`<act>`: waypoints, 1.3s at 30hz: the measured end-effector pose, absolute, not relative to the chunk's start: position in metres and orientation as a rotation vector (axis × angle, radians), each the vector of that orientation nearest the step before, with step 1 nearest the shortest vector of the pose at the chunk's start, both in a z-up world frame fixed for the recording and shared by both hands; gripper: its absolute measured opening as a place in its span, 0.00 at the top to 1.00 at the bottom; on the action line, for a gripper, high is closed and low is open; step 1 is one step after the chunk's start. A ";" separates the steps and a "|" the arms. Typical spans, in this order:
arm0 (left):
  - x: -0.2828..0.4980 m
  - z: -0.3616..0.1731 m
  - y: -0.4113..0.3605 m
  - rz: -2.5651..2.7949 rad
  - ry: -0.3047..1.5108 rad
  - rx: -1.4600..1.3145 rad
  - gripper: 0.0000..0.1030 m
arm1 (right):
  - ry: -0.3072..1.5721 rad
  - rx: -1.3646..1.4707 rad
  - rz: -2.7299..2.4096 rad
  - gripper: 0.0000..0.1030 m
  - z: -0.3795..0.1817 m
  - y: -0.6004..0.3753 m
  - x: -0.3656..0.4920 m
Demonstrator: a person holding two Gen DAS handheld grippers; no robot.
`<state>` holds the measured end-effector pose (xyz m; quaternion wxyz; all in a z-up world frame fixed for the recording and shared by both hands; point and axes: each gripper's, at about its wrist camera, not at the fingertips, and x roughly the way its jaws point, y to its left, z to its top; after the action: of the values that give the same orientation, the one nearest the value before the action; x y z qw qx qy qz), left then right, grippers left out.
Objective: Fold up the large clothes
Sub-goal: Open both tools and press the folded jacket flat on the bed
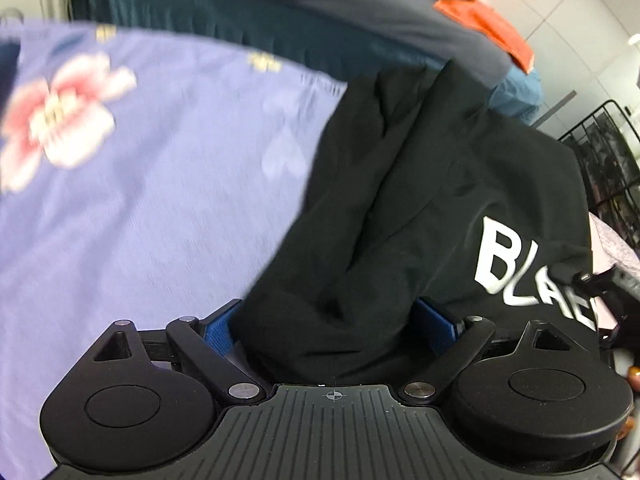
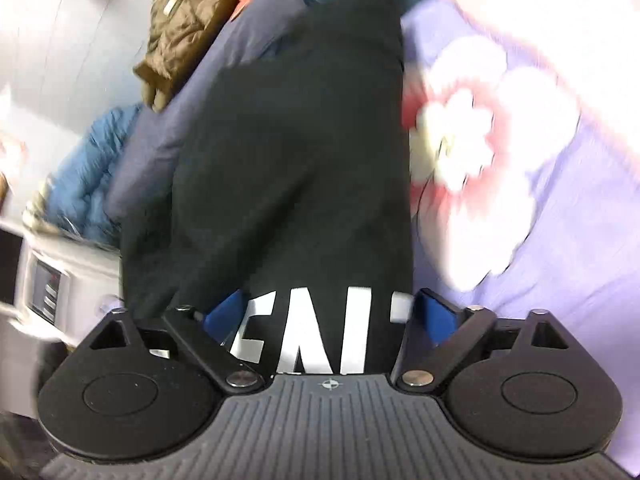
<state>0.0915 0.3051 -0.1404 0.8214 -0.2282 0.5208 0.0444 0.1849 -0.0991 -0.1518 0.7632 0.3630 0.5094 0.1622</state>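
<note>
Big lilac bedsheet [image 1: 152, 184] with pink and white flowers [image 1: 60, 120] printed on it takes up most of the surface, pretty blurry in both views. Behind it there's a heap of stuff: a dark navy quilt [image 1: 280, 4], a brown puffy jacket [image 2: 184, 28], something orange [image 1: 488, 28] and a blue padded thing [image 2: 88, 168] lower down the pile. The wall [image 1: 580, 12] past all that is plain white with faint panel lines, evenly lit. A black wire rack [image 1: 600, 160] stands off at the edge in the left wrist view. In the right wrist view a white appliance [image 2: 52, 284] with a small dark panel sits low at the side, too smeared to identify.
</note>
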 end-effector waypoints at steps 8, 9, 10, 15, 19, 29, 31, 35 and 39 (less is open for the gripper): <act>0.103 -0.134 0.246 -0.043 1.175 -0.413 0.11 | 1.007 0.642 0.324 0.76 -0.106 -0.091 0.169; 0.104 -0.132 0.235 -0.079 1.175 -0.417 0.15 | 0.986 0.618 0.321 0.77 -0.094 -0.093 0.167; 0.106 -0.130 0.222 -0.113 1.171 -0.423 0.16 | 0.966 0.606 0.316 0.77 -0.082 -0.098 0.166; 0.111 -0.114 0.124 -0.333 1.158 -0.383 0.16 | 0.873 0.534 0.252 0.77 -0.017 -0.160 0.153; 0.106 -0.112 0.047 -0.463 1.187 -0.319 0.12 | 0.852 0.472 0.084 0.76 0.014 -0.236 0.116; 0.056 -0.052 -0.034 -0.528 1.042 0.176 0.00 | 0.968 0.634 -0.494 0.34 -0.015 -0.378 -0.017; 0.054 -0.041 -0.037 -0.515 1.015 0.276 0.00 | 0.961 0.574 -0.482 0.16 -0.004 -0.367 -0.033; 0.045 -0.027 -0.057 -0.442 1.060 0.423 0.00 | 1.042 0.352 -0.333 0.07 0.021 -0.325 -0.038; 0.033 -0.021 -0.061 -0.430 1.079 0.477 0.00 | 1.090 0.178 -0.253 0.04 0.035 -0.271 -0.030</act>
<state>0.0331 -0.0615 -0.0214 0.8092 0.2233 0.5047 -0.2012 -0.0304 -0.2707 0.0351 0.8437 0.0845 0.5165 -0.1197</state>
